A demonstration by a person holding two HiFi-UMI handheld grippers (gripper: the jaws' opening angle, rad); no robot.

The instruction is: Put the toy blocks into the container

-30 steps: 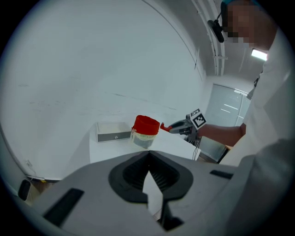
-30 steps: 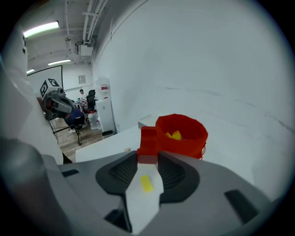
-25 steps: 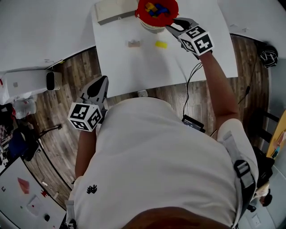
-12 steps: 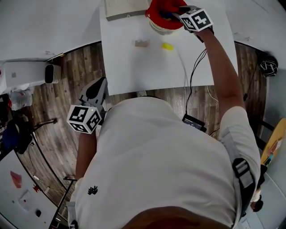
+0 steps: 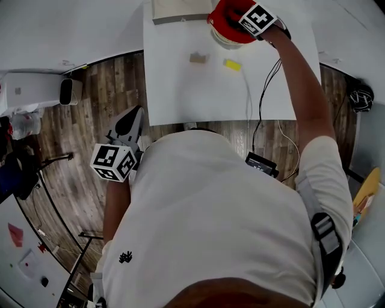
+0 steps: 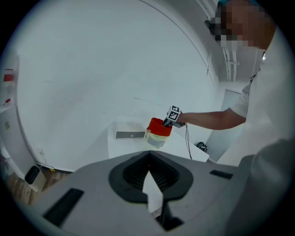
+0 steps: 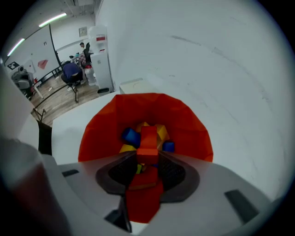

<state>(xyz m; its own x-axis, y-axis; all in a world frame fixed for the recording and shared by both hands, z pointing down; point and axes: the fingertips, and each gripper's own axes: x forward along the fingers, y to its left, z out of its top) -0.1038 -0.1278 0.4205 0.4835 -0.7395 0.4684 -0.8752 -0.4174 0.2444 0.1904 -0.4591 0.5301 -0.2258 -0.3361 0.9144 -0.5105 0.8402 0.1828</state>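
The red-lined container [image 5: 224, 25] stands at the far edge of the white table [image 5: 198, 96]; it shows too in the left gripper view [image 6: 159, 131]. Several blue and yellow blocks [image 7: 131, 137] lie inside it. My right gripper [image 5: 239, 14] hovers over its opening, shut on a red block [image 7: 148, 144] that points down into the container [image 7: 189, 124]. On the table near it lie a yellow block [image 5: 232, 64] and a tan block [image 5: 198, 58]. My left gripper [image 5: 130, 123] hangs by my side over the wooden floor, jaws together, holding nothing.
A flat white box [image 5: 179, 12] sits left of the container at the table's far edge. A black cable [image 5: 264, 81] runs from my right arm over the table's near edge. A white appliance [image 5: 30, 90] stands on the floor at the left.
My right gripper has moved from beside the container's rim to above its opening, carrying the red block. The left gripper has stayed by my side.
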